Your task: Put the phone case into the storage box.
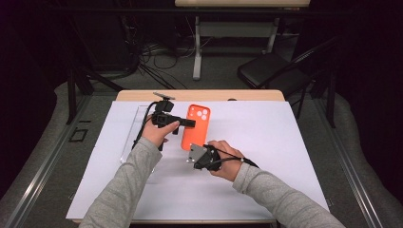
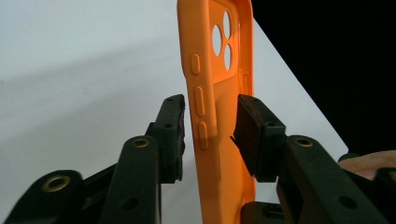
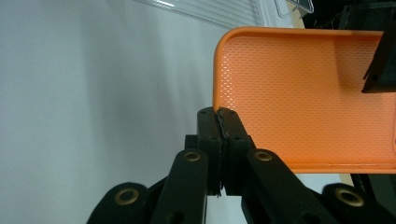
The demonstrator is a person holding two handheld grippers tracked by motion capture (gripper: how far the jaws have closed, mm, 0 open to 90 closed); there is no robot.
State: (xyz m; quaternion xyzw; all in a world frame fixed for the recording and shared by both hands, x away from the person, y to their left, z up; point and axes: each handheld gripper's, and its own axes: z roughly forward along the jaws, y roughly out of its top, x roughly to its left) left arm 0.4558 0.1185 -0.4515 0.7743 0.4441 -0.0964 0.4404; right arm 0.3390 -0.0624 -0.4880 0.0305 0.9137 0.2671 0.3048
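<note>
An orange phone case [image 1: 196, 134] with camera holes near its far end is held over the white sheet [image 1: 266, 142]. My right gripper [image 1: 191, 149] is shut on the thin rim at the case's near corner. In the right gripper view the case [image 3: 303, 93] spreads out to the right of my right gripper [image 3: 219, 114]. My left gripper [image 1: 192, 123] reaches in from the left. It stands open, its jaws either side of the button edge of the case [image 2: 219, 149]. In the left gripper view my left gripper [image 2: 210, 135] has one pad against the inside and a thin gap at the other.
A clear plastic plate [image 1: 129, 135] lies on the sheet left of my left hand; its edge [image 3: 210, 11] also runs along the top of the right gripper view. A black chair [image 1: 271, 71] and a table leg [image 1: 197, 47] stand beyond the far table edge.
</note>
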